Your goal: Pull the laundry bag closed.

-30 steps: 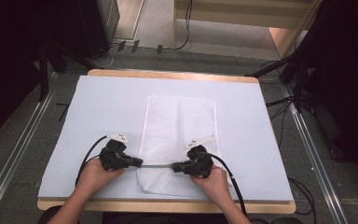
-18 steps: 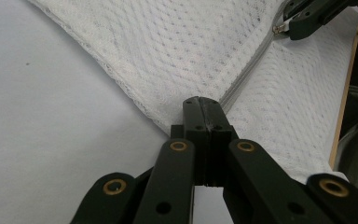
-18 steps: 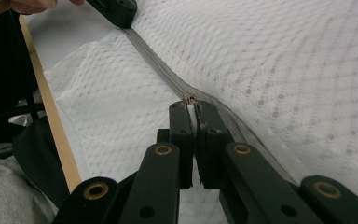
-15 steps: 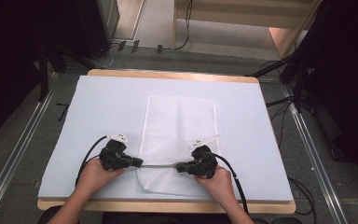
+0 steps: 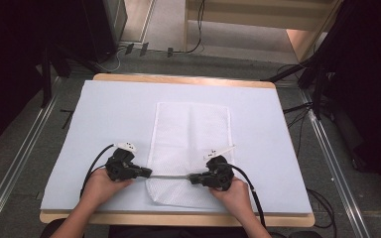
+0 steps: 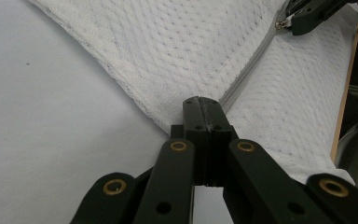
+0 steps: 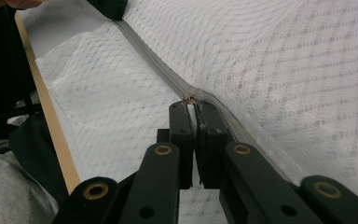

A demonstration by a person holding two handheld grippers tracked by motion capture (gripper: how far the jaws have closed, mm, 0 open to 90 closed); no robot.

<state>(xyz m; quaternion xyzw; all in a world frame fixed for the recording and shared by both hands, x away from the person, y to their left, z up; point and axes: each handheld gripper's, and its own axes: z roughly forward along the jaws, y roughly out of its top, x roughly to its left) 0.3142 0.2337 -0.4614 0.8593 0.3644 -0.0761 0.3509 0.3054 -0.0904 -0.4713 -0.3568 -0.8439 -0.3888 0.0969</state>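
Mesh laundry bag (image 5: 191, 144), white and zippered, lies flat at the centre of the high view, its near end between two hand-held grippers in the lower middle of the frame. The left gripper (image 5: 146, 173) has its black jaws pressed together on the bag's edge, where the grey zipper (image 5: 171, 176) begins; in the left gripper view the jaws meet at the centre of the frame over that seam (image 6: 204, 109). The right gripper (image 5: 192, 178) is clamped on the zipper pull, a small metal slider (image 7: 189, 99) just above its jaw tips in the right gripper view, with a sliver of white tab between the pads. The zipper runs level between the two tools across the bag's lower part. A hand (image 5: 101, 183) holds the left tool and another hand (image 5: 235, 192) the right, forearms entering from the bottom edge. The bag rests on a pale blue sheet (image 5: 109, 114) covering a wooden table (image 5: 178, 78). No brand, label or writing can be read on any surface.
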